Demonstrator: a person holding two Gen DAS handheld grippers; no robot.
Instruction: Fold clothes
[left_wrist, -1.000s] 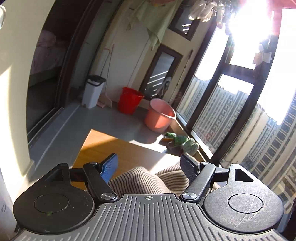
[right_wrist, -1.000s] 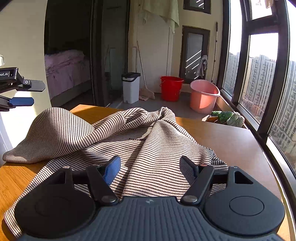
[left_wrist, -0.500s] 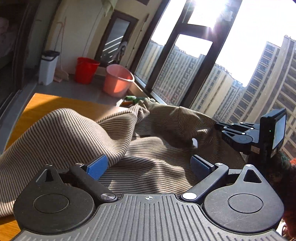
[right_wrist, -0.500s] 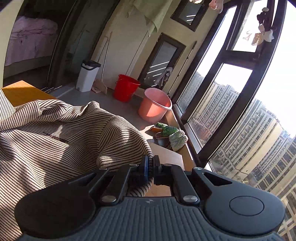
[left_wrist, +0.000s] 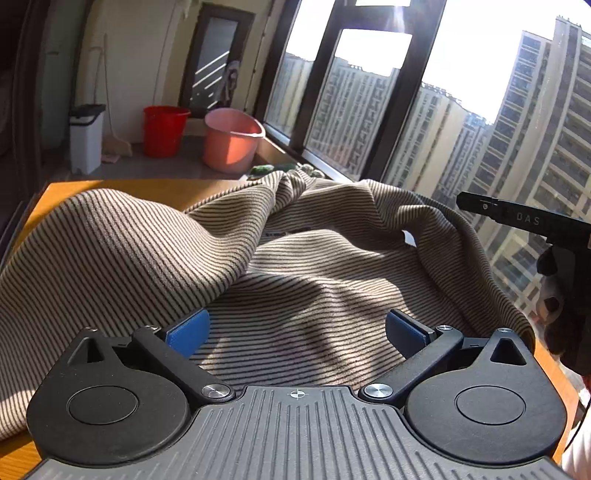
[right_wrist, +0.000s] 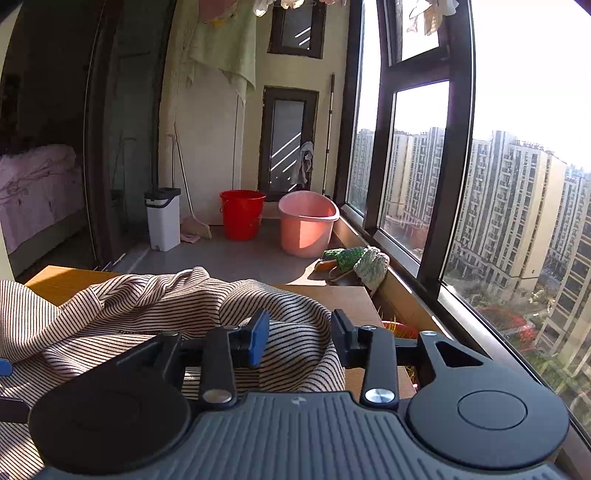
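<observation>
The left hand-held gripper (left_wrist: 295, 330) hovers low over a striped garment (left_wrist: 155, 240), jaws spread wide and clamping nothing, poised to take a fresh hold for the fold; the right hand-held gripper (right_wrist: 297, 338), at the garment's window-side edge, has its jaws opening, cloth between them but not pinched. The garment lies rumpled on the wooden counter (right_wrist: 328, 295), unfolded, with a pink tub (right_wrist: 308, 229) beyond it
</observation>
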